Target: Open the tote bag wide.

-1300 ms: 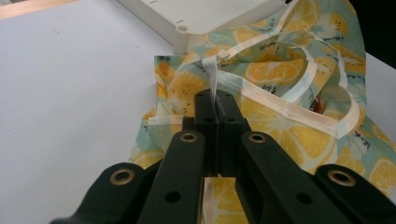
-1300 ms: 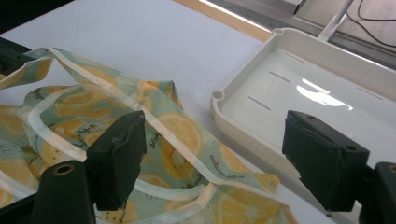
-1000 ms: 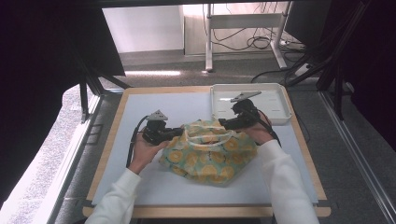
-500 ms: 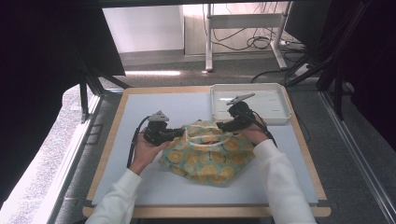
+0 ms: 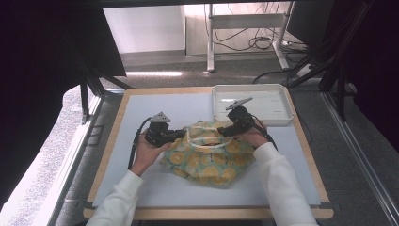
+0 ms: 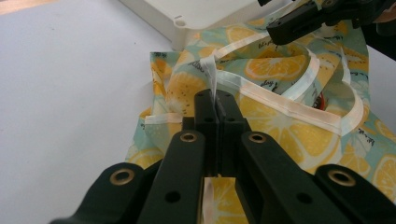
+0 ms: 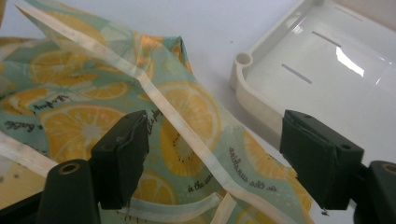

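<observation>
The bag (image 5: 209, 155), a crumpled cloth one printed with lemon slices on pale green and trimmed in white, lies on the desk (image 5: 155, 188) near its middle, a little toward the right, its far edge just beside the near left corner of the tray (image 5: 277, 117); the tray is white and sits at the desk's far right corner.

The left gripper (image 5: 181, 134) comes in from the left and meets the bag's left upper edge; in the left gripper view its jaws are pressed together on a fold of the white trim (image 6: 214, 77), which stands up between their tips; the left hand (image 5: 146, 153) holds it low over the desk.

The right gripper (image 5: 225, 132) lies over the bag's far right part, close to the tray; in the right gripper view its jaws stand wide apart, one over the printed cloth (image 7: 93, 116), the other beside the tray's rim (image 7: 254, 105), with a raised ridge of trim running between them; they grip nothing.
</observation>
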Tool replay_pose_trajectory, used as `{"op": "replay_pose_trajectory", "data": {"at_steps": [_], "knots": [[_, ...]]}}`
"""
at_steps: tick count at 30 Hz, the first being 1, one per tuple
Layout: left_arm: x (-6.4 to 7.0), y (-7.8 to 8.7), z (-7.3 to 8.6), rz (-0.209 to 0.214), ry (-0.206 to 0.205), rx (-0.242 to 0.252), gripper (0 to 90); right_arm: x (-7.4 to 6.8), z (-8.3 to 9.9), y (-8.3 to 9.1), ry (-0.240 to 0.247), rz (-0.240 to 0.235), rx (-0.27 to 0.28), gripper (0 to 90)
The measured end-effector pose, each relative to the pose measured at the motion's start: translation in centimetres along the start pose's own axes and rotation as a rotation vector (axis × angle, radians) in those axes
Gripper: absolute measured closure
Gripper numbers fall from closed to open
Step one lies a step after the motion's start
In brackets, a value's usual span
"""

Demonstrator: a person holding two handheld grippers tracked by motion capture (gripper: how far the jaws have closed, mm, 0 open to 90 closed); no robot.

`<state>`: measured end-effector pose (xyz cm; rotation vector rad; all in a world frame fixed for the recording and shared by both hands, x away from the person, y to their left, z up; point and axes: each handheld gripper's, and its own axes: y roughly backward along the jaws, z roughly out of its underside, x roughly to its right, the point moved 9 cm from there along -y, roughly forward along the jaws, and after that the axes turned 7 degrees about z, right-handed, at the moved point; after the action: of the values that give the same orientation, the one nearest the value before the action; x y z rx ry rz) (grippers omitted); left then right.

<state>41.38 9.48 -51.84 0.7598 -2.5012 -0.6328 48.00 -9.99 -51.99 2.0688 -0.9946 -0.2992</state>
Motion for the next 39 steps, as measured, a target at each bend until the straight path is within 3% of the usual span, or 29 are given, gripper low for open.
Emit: {"op": "replay_pose_trajectory", "data": {"at_steps": [6,10,15,22,27,39], "knots": [[-0.1,0.1,0.0,-0.002,0.003,0.003,89.8,0.0,0.7,-1.0,0.042,0.018,-0.051,27.0],[-0.1,0.2,-0.1,-0.003,0.002,0.007,89.9,0.6,1.1,-1.6,0.037,0.035,-0.067,34.7],[-0.2,0.3,-0.1,-0.003,0.004,0.01,89.9,1.2,1.4,-1.9,0.024,0.067,-0.07,58.8],[0.0,0.2,-0.1,-0.002,-0.002,0.003,89.9,1.3,0.6,-1.0,-0.02,0.04,-0.01,85.2],[0.0,0.2,-0.1,-0.003,-0.003,0.005,89.9,1.5,0.5,-0.4,-0.035,0.037,0.007,88.4],[0.2,0.8,-0.5,-0.009,-0.012,0.026,89.9,1.2,-0.7,2.8,-0.058,0.026,0.145,88.6]]}}
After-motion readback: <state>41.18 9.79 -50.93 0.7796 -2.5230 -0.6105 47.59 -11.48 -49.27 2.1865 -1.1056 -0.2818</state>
